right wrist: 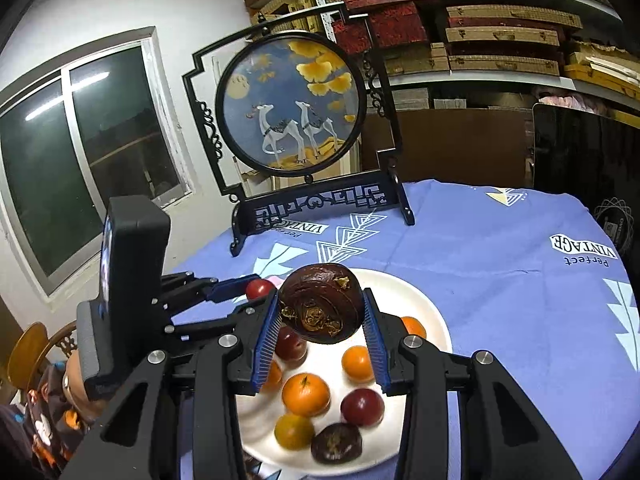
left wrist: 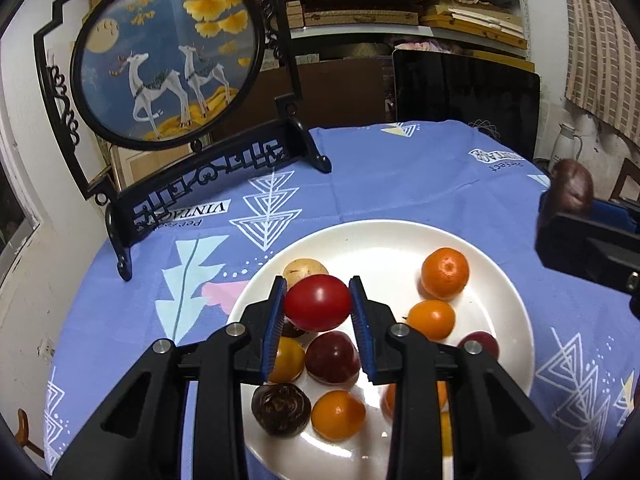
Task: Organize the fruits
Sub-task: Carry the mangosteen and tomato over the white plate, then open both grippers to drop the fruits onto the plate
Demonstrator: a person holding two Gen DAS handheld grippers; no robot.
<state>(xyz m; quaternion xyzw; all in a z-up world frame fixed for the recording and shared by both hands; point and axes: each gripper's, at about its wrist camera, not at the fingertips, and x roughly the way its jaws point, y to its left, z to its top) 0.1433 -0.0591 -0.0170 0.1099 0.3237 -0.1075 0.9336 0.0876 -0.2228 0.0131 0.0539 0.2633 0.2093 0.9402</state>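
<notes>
My left gripper [left wrist: 318,304] is shut on a red tomato [left wrist: 317,302] and holds it above the white plate [left wrist: 500,280]. My right gripper [right wrist: 320,312] is shut on a dark brown water chestnut [right wrist: 320,304] above the same plate [right wrist: 424,308]; it also shows at the right edge of the left wrist view [left wrist: 572,192]. On the plate lie several fruits: a tangerine [left wrist: 444,274], small orange fruits [left wrist: 431,319], dark red fruits [left wrist: 332,357], another water chestnut [left wrist: 281,409] and a pale potato-like one [left wrist: 304,270].
The plate sits on a round table with a blue patterned cloth [left wrist: 400,176]. A black framed deer screen [left wrist: 168,52] stands at the far left of the table. A dark monitor [left wrist: 464,96] and shelves of boxes [left wrist: 368,0] are behind.
</notes>
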